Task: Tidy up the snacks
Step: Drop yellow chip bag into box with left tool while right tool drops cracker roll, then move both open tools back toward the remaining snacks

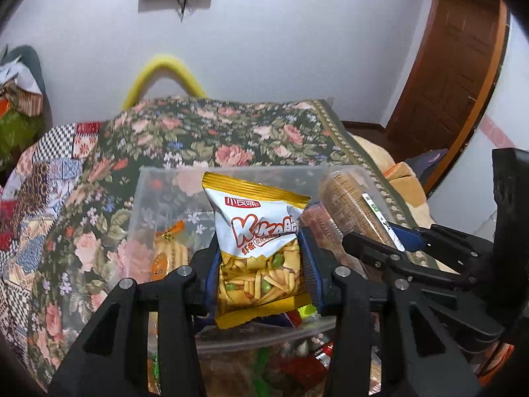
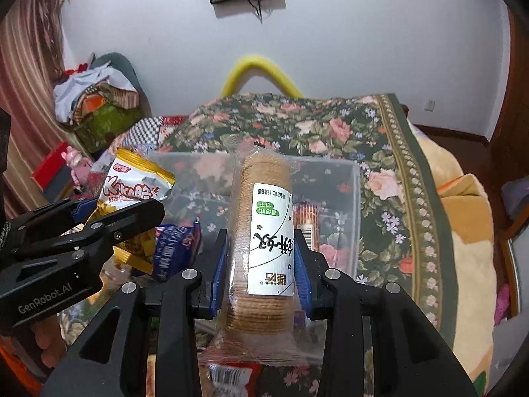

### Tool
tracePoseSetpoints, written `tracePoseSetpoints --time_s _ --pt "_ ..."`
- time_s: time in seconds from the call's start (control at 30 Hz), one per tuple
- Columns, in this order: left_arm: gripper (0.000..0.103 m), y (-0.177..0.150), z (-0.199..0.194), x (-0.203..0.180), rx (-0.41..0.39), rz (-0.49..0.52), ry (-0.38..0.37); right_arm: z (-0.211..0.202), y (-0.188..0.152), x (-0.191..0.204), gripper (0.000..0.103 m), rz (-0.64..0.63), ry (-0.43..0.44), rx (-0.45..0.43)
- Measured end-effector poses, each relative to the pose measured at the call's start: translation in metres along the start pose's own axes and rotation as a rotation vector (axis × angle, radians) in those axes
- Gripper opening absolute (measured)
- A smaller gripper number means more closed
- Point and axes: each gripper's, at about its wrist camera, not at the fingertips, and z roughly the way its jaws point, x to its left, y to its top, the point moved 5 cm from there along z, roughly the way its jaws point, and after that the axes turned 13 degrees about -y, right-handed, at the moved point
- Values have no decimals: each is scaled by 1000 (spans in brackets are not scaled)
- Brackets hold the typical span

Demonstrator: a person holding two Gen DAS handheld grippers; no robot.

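My left gripper is shut on a white and yellow snack bag with green peas and sticks showing, held above a clear plastic bin. My right gripper is shut on a clear-wrapped roll of round brown biscuits with a white label, held over the same bin. The right gripper with the roll shows at the right of the left wrist view. The left gripper with its bag shows at the left of the right wrist view. The bin holds a small biscuit pack and a second biscuit roll.
The bin stands on a floral cloth over a bed or table. More loose snack packs lie below the grippers, among them a blue pack. A yellow loop rises behind. A pile of bags sits at left, a wooden door at right.
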Motion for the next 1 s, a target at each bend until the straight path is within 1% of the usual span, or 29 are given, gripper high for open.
tracePoseSetpoints --time_s 0.13,0.2,0.23,0.33,0.43,0.5,0.6,0.73,0.93,1.0 --pt "43 -2 14 10 29 -18 13 7 -2 5 32 -26 -4 20" --pt "43 -4 20 13 45 -27 12 8 -3 7 28 -41 -2 22" --pt "43 -4 21 15 49 -31 14 8 -2 7 23 -47 -5 20" --pt "43 -5 20 17 48 -38 22 7 0 7 22 -59 0 24" --pt "45 -4 14 16 44 -41 18 2 0 7 22 -72 -17 11" --pt "50 -3 8 14 37 -35 21 -3 -1 7 22 -78 -23 6" --pt "53 -2 -8 9 14 -23 19 -14 -2 6 25 -74 -21 -4" --pt "56 -1 -36 1 -19 -8 8 -37 -4 7 35 -79 -27 -37" --pt "65 -7 -82 -11 -61 33 10 -73 -8 11 48 -91 -39 -96" --pt "69 -13 -99 -13 -69 45 16 -84 -11 13 50 -92 -38 -110"
